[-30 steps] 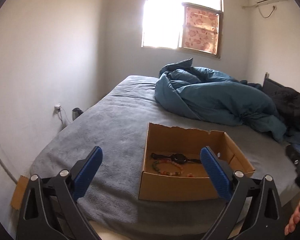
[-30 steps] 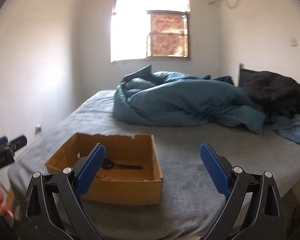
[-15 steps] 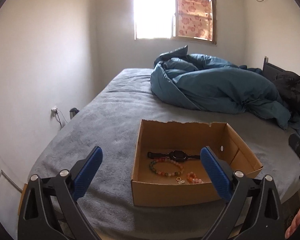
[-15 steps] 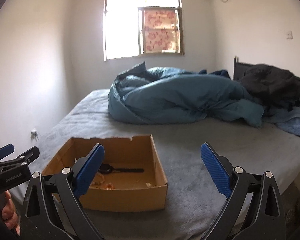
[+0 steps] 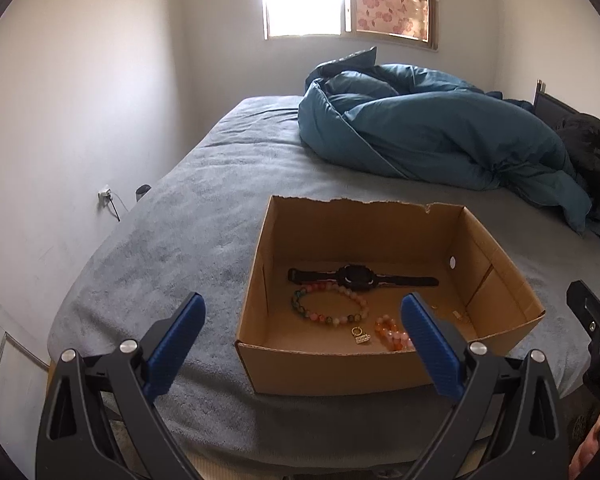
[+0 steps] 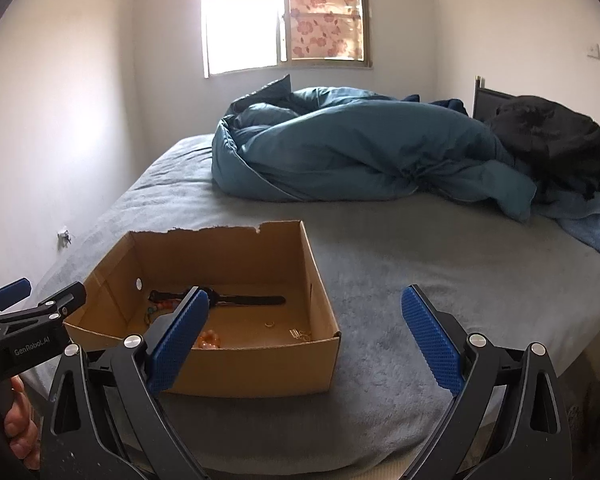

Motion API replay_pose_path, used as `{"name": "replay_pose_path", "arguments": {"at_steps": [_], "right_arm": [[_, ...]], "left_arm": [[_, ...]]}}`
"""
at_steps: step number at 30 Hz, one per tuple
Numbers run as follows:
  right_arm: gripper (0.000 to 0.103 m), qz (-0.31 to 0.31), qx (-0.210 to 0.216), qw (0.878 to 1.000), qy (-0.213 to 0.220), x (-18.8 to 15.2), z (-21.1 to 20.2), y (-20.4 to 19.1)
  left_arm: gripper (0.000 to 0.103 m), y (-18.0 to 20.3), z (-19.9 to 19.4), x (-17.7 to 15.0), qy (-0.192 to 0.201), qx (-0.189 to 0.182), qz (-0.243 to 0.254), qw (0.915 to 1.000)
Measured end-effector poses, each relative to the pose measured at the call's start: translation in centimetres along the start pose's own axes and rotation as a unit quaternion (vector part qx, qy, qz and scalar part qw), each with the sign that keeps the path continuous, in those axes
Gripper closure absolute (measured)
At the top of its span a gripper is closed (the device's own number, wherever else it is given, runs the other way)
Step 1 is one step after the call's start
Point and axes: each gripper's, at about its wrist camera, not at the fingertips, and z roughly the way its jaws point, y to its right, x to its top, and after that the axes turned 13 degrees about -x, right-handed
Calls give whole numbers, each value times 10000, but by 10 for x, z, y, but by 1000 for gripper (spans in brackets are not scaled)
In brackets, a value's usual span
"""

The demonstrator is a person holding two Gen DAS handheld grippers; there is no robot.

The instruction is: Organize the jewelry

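An open cardboard box (image 5: pixel 336 368) (image 6: pixel 260 368) sits on the grey bed near its front edge. Inside lie a black watch (image 5: pixel 356 276) (image 6: pixel 252 300), a multicoloured bead bracelet (image 5: pixel 328 308), an orange bead bracelet (image 5: pixel 388 332) (image 6: pixel 208 338), a small gold charm (image 5: pixel 360 335) and small gold pieces (image 6: pixel 298 333). My left gripper (image 5: pixel 300 320) is open and empty, held above the bed's front edge before the box. My right gripper (image 6: pixel 304 316) is open and empty, to the right of the box's front corner.
A crumpled blue duvet (image 5: pixel 432 128) (image 6: pixel 356 148) lies at the back of the bed. Dark clothes (image 6: pixel 552 136) are piled at the right by the headboard. A white wall runs along the left, with a socket (image 5: pixel 105 193).
Both grippers have moved forward and higher towards the box, so I now look down into it. Both stayed open.
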Motion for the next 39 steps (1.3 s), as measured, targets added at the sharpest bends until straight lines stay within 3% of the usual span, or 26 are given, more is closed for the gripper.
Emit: {"name": "replay_pose_path", "arguments": {"at_steps": [18,39], "right_arm": [[10,-258,102,9976,-629,0,14,-5],[10,-214,-180,9979,-582,7,9,8]], "left_arm": [[7,6,13,-6,-646,-105,-193,9977],[7,10,11,-3,-629,-228,-75,9977]]}}
